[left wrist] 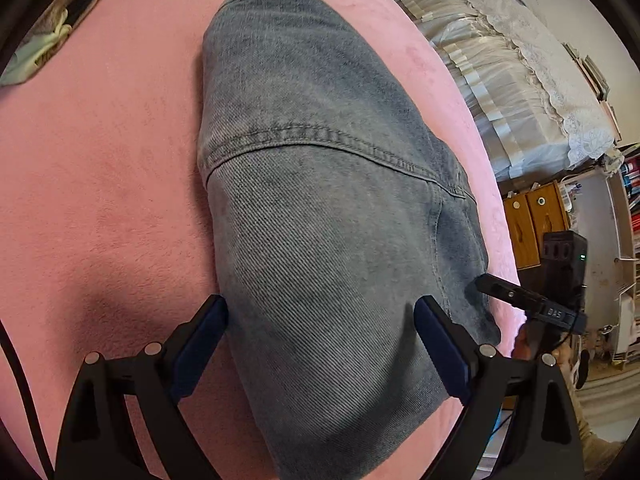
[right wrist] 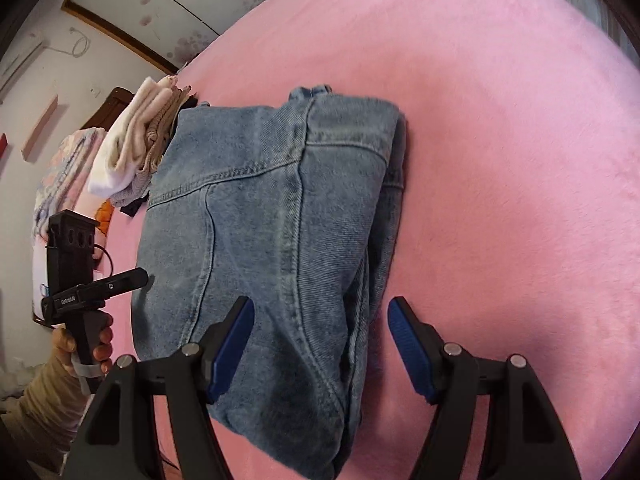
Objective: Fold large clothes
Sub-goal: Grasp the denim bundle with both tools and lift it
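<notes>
I count one folded pair of jeans (left wrist: 320, 216) on the pink blanket (left wrist: 100, 160); left gripper (left wrist: 320, 320) and right gripper (right wrist: 320, 320), both gaping over its near end (nothing pinched); one clothes pile (right wrist: 136, 152) beyond the jeans.

The left claw (right wrist: 138, 278) carries a small white label reading roughly "GenRobot.AI"; the right claw's (left wrist: 486, 284) label is unreadable.

Folded jeans (left wrist: 320, 220): faded blue-grey denim, diagonal twill weave, paler stitched seams. Blanket (left wrist: 100, 160) beneath: plain pink, plush. Left gripper (left wrist: 320, 320) and right gripper (right wrist: 320, 320): black frames, dark blue pads. Folded clothes stack (right wrist: 136, 152): white, cream, beige. Bedspread (left wrist: 500, 80): white, lace-edged.
</notes>
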The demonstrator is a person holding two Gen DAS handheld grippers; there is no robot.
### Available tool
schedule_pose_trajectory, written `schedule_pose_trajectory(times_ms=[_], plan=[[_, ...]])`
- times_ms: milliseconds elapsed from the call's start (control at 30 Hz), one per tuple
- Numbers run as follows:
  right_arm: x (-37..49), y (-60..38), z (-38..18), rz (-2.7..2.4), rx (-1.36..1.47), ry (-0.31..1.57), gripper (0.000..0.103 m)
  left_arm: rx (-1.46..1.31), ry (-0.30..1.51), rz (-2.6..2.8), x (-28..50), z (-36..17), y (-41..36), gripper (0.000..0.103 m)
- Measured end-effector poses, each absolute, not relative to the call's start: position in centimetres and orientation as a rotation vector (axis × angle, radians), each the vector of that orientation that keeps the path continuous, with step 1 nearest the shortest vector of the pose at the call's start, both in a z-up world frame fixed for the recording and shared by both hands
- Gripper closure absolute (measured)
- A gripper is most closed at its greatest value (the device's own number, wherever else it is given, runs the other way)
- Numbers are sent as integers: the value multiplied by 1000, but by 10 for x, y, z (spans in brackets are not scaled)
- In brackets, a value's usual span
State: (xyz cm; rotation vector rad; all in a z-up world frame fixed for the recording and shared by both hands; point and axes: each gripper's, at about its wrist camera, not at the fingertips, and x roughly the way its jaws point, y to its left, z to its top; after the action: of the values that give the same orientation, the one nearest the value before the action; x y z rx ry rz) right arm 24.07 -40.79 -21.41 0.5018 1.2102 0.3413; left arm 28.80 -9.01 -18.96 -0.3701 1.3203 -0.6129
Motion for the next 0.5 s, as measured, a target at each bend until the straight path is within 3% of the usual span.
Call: schedule_pose_trajectory(times_ms=[200, 400, 500], plan=[[251, -418, -239, 437, 659, 1199, 33, -428, 1368, -654, 298, -211, -90, 10], [264, -402, -242, 529, 601, 1191, 34, -400, 1374, -667, 298, -215, -99, 5], [268, -400, -243, 545, 578, 1194, 42, -349, 1369, -666, 297, -216, -110, 1]])
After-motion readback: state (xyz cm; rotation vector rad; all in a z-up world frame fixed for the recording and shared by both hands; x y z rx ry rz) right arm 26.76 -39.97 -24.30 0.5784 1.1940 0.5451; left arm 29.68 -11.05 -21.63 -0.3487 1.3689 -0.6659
